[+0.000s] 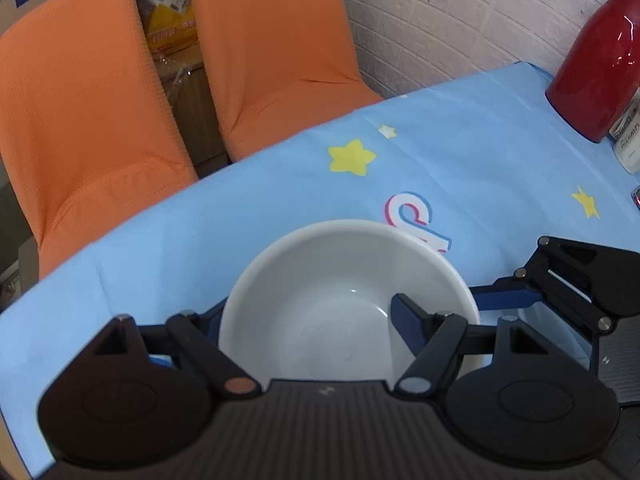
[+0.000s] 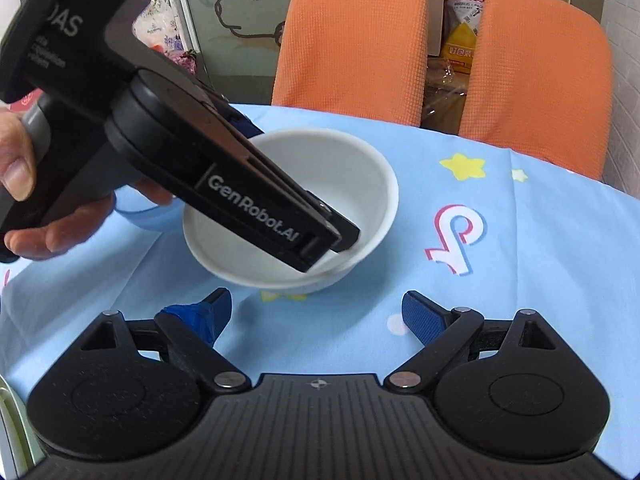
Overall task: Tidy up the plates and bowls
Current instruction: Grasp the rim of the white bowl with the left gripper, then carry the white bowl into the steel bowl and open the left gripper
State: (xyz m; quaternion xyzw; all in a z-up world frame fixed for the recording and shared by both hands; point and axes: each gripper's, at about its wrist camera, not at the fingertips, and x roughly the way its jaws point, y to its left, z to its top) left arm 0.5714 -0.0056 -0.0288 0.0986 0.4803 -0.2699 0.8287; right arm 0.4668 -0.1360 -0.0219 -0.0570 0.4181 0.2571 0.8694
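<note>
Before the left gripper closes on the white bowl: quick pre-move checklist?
1. Left gripper straddles the white bowl wall, one finger inside and the other outside: ok.
2. Pads pressing on the wall: not ok, jaws open.
3. Right gripper out of the way: ok, open, empty, short of the bowl.
4. Bowl upright on the tablecloth: ok.
5. Second bowl nested underneath: cannot tell.
6. Red jug clear: ok, far corner.

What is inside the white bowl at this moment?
Only the left gripper reaches into the white bowl: one finger sits inside the rim, the other outside. The visible floor shows no food or dish; the gripper covers the rest in the right wrist view.
</note>
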